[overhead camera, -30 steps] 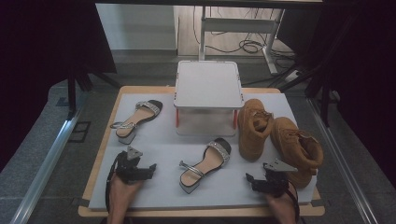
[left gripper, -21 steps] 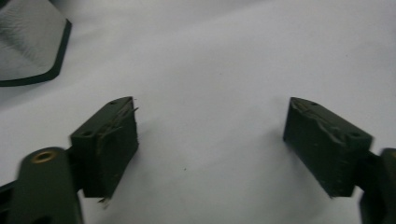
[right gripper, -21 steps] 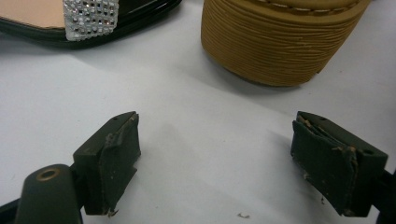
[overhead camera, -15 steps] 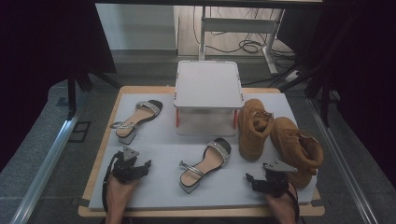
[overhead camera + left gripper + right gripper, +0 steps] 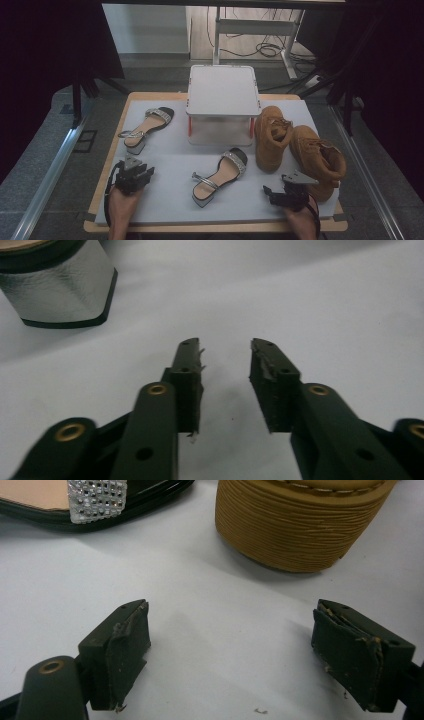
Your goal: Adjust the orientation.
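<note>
White table [image 5: 165, 200]: sandals [image 5: 220, 176], tan boots [image 5: 272, 136], no legible writing.

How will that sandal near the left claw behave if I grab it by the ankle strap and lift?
The sandal would probably hang heel-down, since its chunky silver block heel looks like the heaviest part. The thin ankle strap looks soft, so it may fold and let the shoe swing. Its flat sole should slide on the white mat rather than tip.

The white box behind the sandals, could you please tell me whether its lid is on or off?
On. In the high view the flat lid covers the top of the white box, with red latches at both sides.
</note>
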A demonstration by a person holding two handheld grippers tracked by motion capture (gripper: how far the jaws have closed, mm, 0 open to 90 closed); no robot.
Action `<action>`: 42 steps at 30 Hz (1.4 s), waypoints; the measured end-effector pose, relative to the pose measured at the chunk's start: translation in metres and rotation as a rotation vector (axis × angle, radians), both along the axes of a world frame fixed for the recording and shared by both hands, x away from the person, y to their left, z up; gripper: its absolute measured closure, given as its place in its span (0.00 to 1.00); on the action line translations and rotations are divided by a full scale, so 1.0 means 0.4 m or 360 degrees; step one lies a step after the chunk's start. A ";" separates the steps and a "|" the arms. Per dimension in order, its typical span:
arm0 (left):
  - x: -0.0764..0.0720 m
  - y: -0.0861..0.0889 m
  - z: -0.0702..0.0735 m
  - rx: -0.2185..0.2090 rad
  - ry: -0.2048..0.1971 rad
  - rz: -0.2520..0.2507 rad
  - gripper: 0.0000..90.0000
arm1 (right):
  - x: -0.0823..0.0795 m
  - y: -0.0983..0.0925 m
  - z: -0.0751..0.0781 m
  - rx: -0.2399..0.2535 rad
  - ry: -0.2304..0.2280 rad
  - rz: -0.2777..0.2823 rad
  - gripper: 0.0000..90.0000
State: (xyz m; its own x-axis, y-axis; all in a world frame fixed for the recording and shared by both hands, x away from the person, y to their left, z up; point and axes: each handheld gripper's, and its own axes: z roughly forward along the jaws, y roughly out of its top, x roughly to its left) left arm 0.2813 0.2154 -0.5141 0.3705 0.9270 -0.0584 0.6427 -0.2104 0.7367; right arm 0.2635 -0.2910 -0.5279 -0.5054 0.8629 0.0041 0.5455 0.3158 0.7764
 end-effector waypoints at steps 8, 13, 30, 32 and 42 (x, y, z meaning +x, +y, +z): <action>0.007 0.025 0.002 0.0006 0.0010 0.0021 0.86 | 0.000 0.000 0.000 0.0000 0.0000 -0.0001 0.17; 0.017 0.051 0.006 -0.0001 0.0000 0.0060 0.92 | 0.000 0.000 0.000 -0.0001 0.0000 -0.0002 0.18; 0.097 0.148 0.009 0.0032 -0.0025 0.0283 0.99 | 0.000 0.000 0.000 -0.0002 0.0000 -0.0003 0.18; 0.107 0.154 0.006 0.0045 -0.0032 0.0305 0.99 | 0.000 0.000 0.000 -0.0002 -0.0001 -0.0003 0.18; 0.141 0.183 0.006 0.0040 -0.0043 0.0372 0.99 | 0.000 0.000 0.000 -0.0001 0.0000 -0.0003 0.18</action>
